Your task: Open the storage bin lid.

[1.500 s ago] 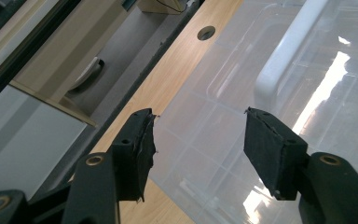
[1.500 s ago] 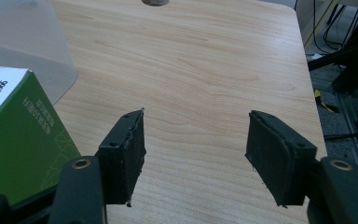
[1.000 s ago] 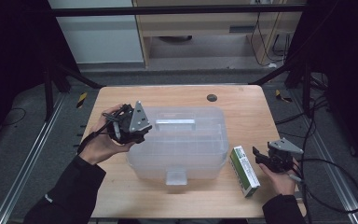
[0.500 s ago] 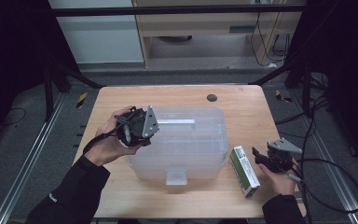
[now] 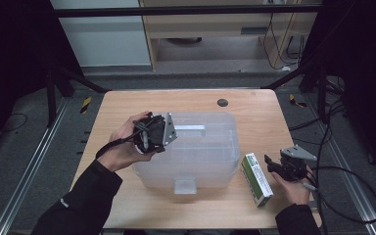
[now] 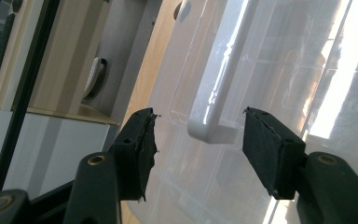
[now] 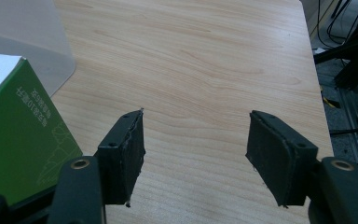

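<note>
A translucent plastic storage box point(image 5: 203, 154) with its lid on stands in the middle of the wooden table point(image 5: 122, 110). A white handle point(image 5: 192, 129) lies on the lid. My left gripper point(image 5: 170, 132) hovers over the lid's left part, aimed at that handle. In the left gripper view the handle's end point(image 6: 214, 128) sits between the open jaws point(image 6: 198, 140), which have just been closing a little; neither pad touches it. My right gripper point(image 5: 270, 164) rests open over bare wood point(image 7: 196, 144), just right of a green and white carton point(image 5: 257, 178) point(image 7: 18, 140).
A small black round disc point(image 5: 222, 102) lies near the table's far edge. Cables point(image 5: 342, 191) trail off the table's right side. A shelf unit point(image 5: 210, 29) stands beyond the table, with dark frame legs point(image 5: 73, 81) at both far corners.
My left hand has carried its gripper to the right, from the box's left edge to over the lid near the handle. The right gripper and the carton have stayed put.
</note>
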A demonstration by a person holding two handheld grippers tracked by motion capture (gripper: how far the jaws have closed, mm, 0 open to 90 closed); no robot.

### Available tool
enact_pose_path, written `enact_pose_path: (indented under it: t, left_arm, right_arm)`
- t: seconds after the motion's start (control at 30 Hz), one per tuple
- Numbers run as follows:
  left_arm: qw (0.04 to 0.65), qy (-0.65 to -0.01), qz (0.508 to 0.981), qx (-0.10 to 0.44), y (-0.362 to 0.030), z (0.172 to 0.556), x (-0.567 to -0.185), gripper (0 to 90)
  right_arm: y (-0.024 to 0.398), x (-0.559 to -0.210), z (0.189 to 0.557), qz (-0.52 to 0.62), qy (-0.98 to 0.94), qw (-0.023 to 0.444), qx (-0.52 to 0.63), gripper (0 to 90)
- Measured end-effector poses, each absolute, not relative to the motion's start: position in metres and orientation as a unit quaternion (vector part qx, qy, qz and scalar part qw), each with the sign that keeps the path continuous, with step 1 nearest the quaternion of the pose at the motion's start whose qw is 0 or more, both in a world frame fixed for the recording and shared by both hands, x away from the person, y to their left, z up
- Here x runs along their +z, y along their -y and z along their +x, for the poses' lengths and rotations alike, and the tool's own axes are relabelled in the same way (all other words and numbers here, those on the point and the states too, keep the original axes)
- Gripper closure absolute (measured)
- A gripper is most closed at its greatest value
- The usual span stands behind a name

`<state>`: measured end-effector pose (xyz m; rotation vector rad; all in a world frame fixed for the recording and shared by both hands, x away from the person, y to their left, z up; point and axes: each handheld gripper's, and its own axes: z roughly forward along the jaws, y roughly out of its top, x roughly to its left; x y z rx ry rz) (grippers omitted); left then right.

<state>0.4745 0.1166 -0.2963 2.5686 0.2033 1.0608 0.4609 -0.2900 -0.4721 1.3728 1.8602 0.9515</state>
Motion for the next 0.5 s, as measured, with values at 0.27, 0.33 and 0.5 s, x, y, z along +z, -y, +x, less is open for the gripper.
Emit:
enact_pose_path:
  t: [0.27,0.33,0.5]
  left_arm:
    - [0.157,-0.055,0.909,0.382,-0.106,0.479,-0.299,45.6]
    - [0.152,-0.050,0.909,0.385,-0.104,0.479,-0.299,46.5]
    - [0.138,-0.041,0.910,0.388,-0.101,0.481,-0.300,49.1]
  right_arm:
    - [0.291,-0.472,0.461,0.521,-0.706,0.315,0.361,36.7]
    - [0.291,-0.472,0.461,0.521,-0.706,0.315,0.361,36.7]
    - [0.291,-0.472,0.461,0.521,-0.707,0.314,0.361,36.9]
